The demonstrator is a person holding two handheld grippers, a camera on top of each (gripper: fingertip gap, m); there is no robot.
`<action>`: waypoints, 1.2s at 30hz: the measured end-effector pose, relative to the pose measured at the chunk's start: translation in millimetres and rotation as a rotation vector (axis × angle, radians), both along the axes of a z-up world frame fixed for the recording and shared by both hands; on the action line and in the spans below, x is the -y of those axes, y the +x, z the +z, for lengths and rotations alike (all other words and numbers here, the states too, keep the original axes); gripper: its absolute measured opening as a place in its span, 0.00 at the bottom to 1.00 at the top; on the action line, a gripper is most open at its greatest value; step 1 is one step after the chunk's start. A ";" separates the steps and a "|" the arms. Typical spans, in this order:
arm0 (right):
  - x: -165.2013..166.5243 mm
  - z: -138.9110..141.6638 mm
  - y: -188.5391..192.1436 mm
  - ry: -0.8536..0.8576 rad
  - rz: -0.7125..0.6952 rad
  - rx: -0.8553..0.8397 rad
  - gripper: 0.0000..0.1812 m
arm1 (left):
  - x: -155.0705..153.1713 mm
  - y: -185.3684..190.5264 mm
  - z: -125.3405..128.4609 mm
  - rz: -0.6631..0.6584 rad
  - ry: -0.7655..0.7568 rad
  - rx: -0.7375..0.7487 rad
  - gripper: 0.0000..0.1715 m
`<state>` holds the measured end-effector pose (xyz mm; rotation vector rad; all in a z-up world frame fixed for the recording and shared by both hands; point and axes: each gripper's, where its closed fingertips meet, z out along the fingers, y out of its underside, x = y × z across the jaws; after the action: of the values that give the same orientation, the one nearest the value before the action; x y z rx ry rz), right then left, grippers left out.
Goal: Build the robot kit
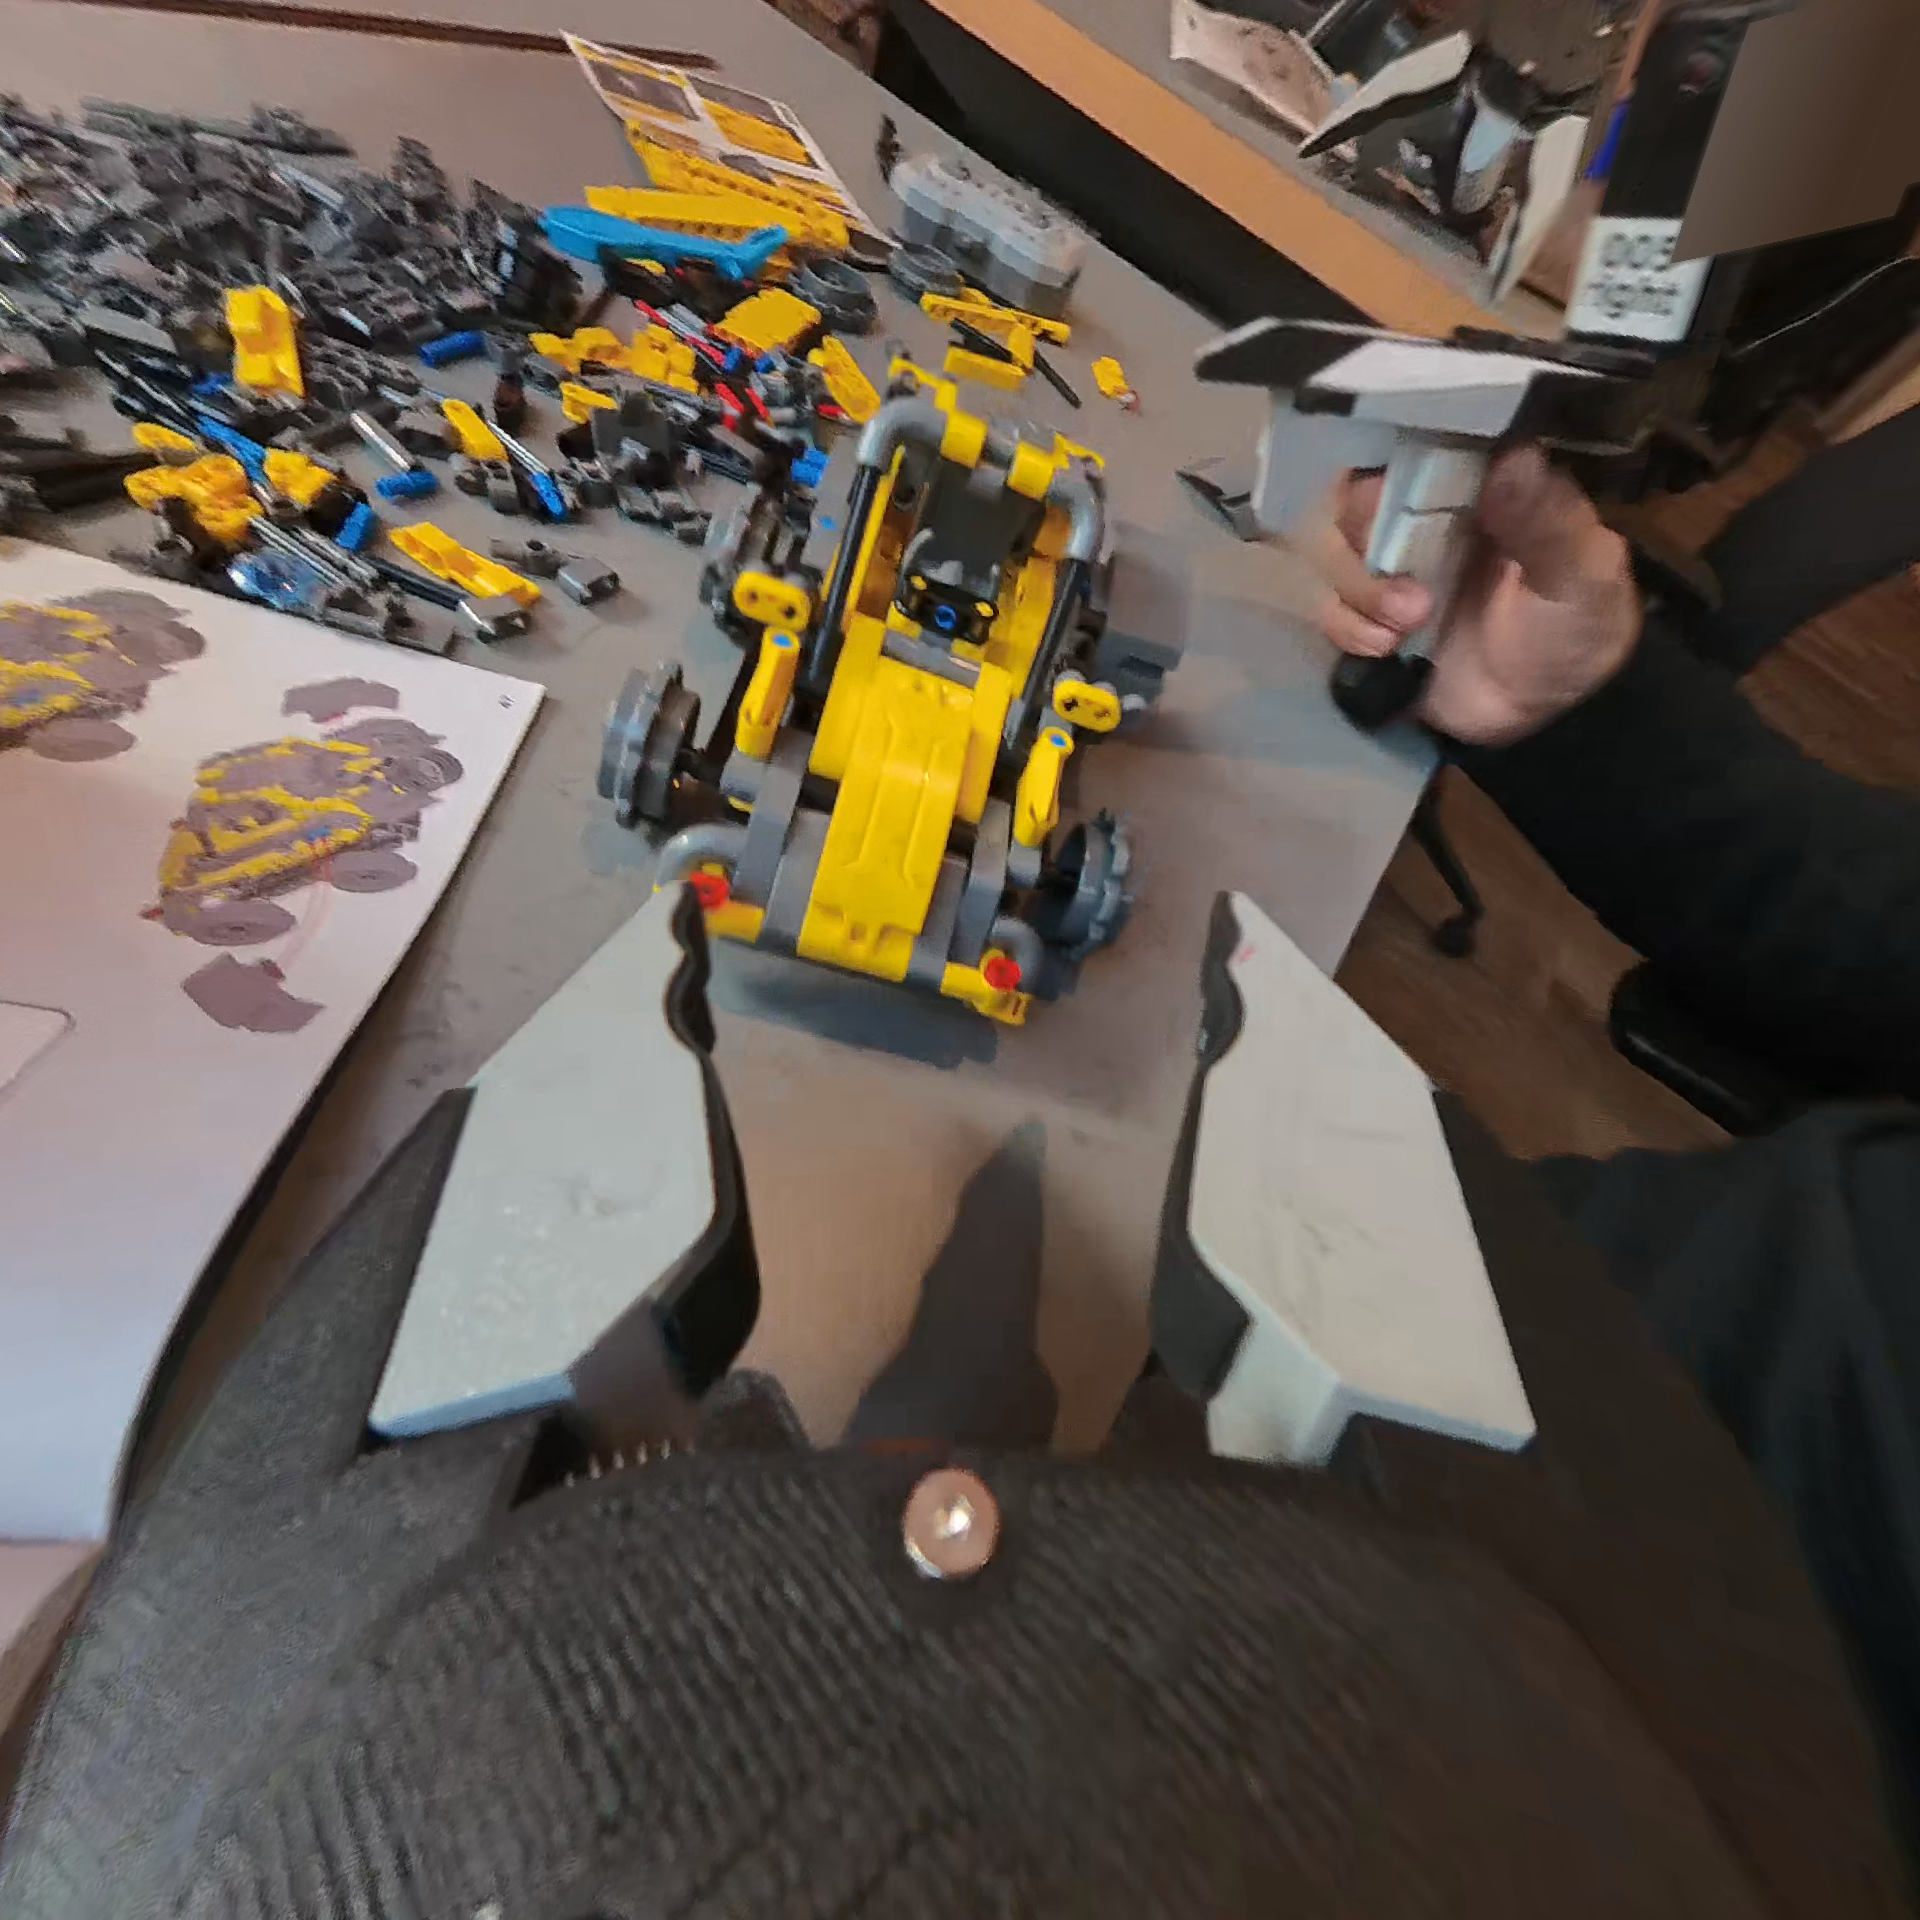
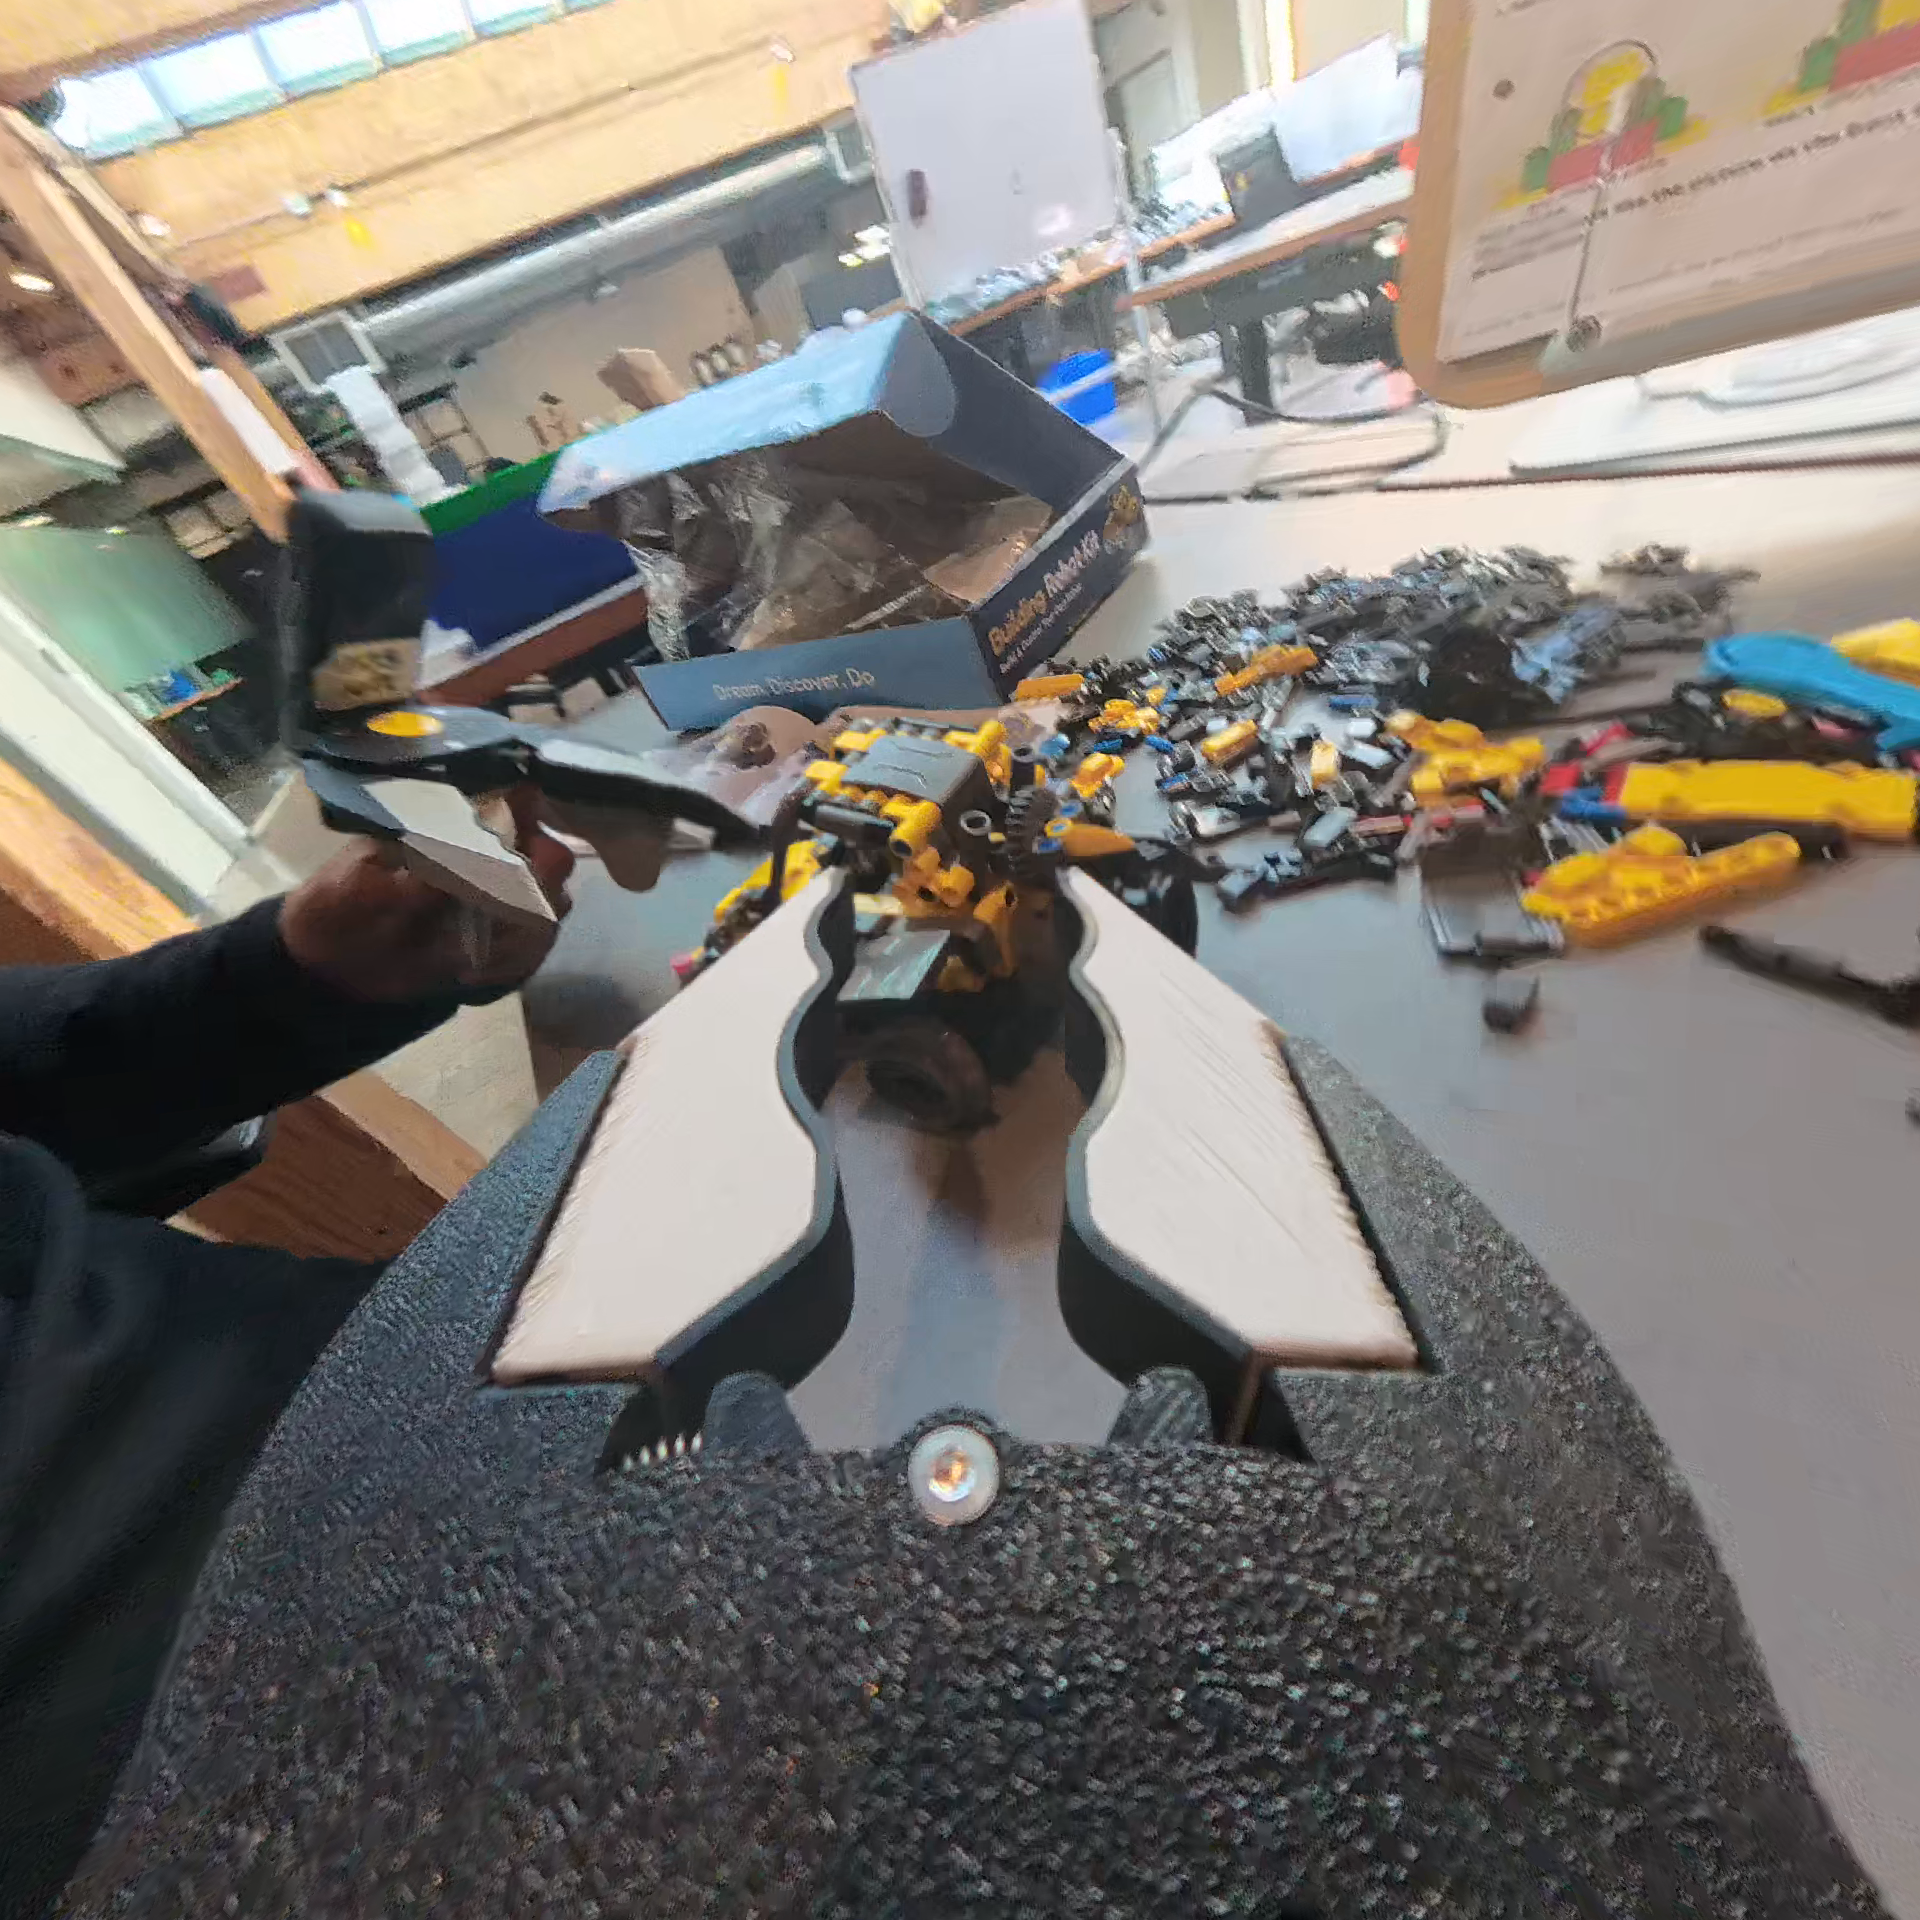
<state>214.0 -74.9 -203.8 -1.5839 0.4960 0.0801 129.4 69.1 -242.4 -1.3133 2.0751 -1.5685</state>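
Left gripper [image 1: 954, 925]: jaws spread wide, holding nothing. Its fingertips sit at centre frame of the left wrist view, just short of the near end of a yellow-and-grey brick vehicle [image 1: 883, 727]. The left fingertip [image 1: 681, 935] is close beside the vehicle's red-pinned corner; contact cannot be confirmed.

The vehicle stands on a grey table [image 1: 1278, 790], near its right edge. Loose yellow, black and blue parts [image 1: 416, 395] fill the upper left. A printed instruction sheet [image 1: 260, 831] lies at left; a grey block [image 1: 987, 223] sits at upper centre, next to a smaller leaflet [image 1: 717, 114].

Right gripper [image 2: 948, 894]: jaws partly open, flanking the vehicle [image 2: 935, 831] at centre frame of the right wrist view. Gaps appear on both sides of the model, so no firm grip is evident. In the left wrist view this gripper [image 1: 1351, 384] appears at upper right, held by a hand [image 1: 1496, 613] in a dark sleeve.

Right wrist view, other items: open dark-blue cardboard box [image 2: 883, 561] at upper centre, parts pile [image 2: 1507, 727] at right, left gripper [image 2: 447, 790] at middle left.
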 end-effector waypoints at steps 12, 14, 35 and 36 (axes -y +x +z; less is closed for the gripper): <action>-11.0 -23.6 -32.7 -0.054 -0.054 -0.337 0.19 | 41.9 48.5 31.3 -0.100 0.283 0.071 0.56; -12.0 -22.4 -33.0 -0.031 -0.060 -0.358 0.19 | 47.9 48.1 26.9 -0.130 0.299 0.034 0.56; 23.9 -54.1 -36.8 -0.202 -0.070 -0.159 0.12 | 31.1 -31.8 -13.0 0.044 0.223 0.053 0.49; 22.6 -55.9 -38.2 -0.215 -0.059 -0.159 0.12 | 27.8 -34.4 -19.9 0.050 0.217 0.037 0.49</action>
<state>175.8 -97.5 -259.7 -1.7799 0.6940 0.1117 95.0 41.3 -262.3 -1.2390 2.1035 -1.2948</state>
